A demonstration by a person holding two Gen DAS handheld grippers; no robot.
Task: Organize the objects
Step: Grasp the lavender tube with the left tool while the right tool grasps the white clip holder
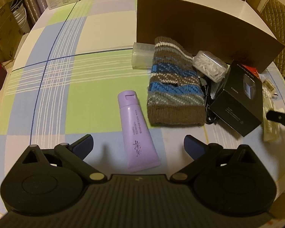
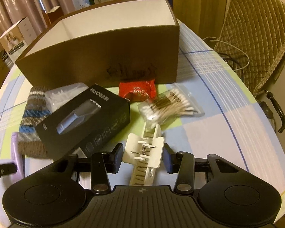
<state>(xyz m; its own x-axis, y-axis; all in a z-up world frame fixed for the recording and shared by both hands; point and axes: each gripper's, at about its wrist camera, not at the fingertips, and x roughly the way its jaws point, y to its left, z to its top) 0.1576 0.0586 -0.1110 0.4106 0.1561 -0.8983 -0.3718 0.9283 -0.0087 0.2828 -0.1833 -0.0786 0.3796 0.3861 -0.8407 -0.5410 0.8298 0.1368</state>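
Now the right tongs (image 2: pixel 143 156) pinch the white hair clip (image 2: pixel 145 152) just above the table (image 2: pixel 209 133), while the left tongs (image 1: pixel 138 144) gape wide over the purple tube (image 1: pixel 135 131).

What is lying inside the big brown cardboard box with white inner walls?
Only the bare white inner walls of the brown cardboard box show in the right wrist view. Its tall front wall covers the floor from both cameras, so whether any object lies inside cannot be seen.

Home dining room: checked tablecloth (image 1: pixel 70 72), quilted chair (image 2: pixel 256 30), curtains (image 2: pixel 15 1).
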